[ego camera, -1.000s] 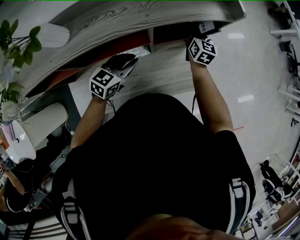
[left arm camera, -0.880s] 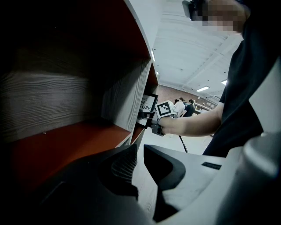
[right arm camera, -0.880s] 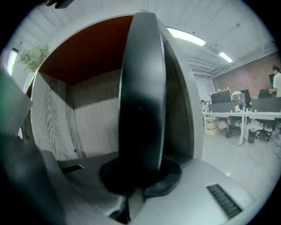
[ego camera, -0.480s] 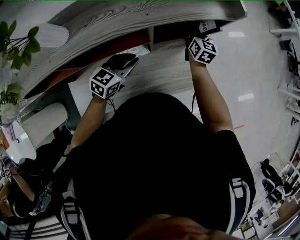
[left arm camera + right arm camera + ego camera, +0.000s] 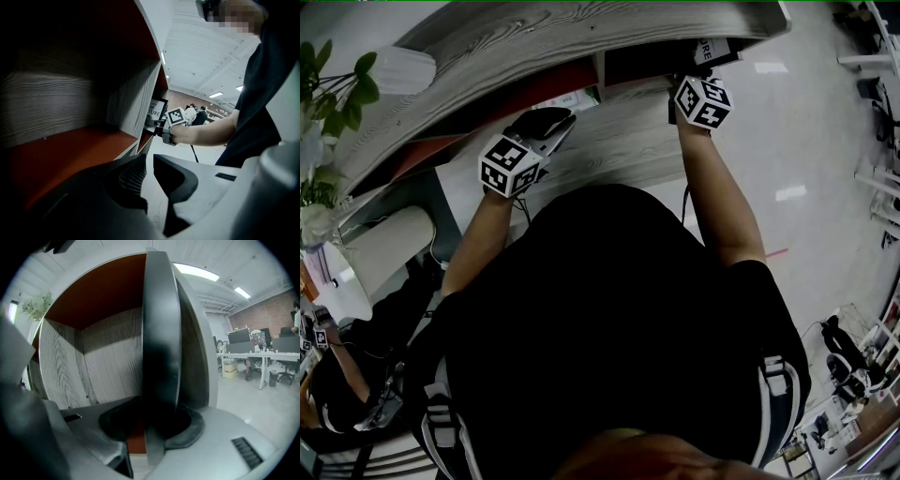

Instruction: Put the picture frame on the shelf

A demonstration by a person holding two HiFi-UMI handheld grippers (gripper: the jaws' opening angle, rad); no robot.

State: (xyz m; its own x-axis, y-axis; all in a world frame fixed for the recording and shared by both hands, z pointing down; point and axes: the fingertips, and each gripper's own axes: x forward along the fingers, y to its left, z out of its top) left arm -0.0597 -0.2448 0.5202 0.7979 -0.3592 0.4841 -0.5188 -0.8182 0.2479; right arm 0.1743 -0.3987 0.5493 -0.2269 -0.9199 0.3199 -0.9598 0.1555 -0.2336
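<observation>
Release under way: right claw (image 5: 154, 427) is opening, frame (image 5: 161, 333) between its pads. Left pad looks clear of the frame edge; at the right pad I cannot tell touch from a hair's gap. Frame stands upright, seen edge-on, inside the right-end bay of the shelf (image 5: 534, 47), its lower edge down at the bay's red floor. From the left claw view it shows as a dark-rimmed frame with printed text, just past the shelf's divider.

Judgement: placement is essentially done. What remains is to check that the frame stands unaided, then draw the claw straight back out of the bay. Risk: a sideways pull could catch the rim and tip it.

Left claw (image 5: 150, 164): narrow slit between the tips, nothing in it. It sits low at the front of the shelf, in the bay left of the divider, idle.

Pose: right forearm (image 5: 717, 187) stretched nearly straight toward the shelf, marker cube at the bay mouth. Left arm bent at the elbow, its claw angled toward the shelf front
</observation>
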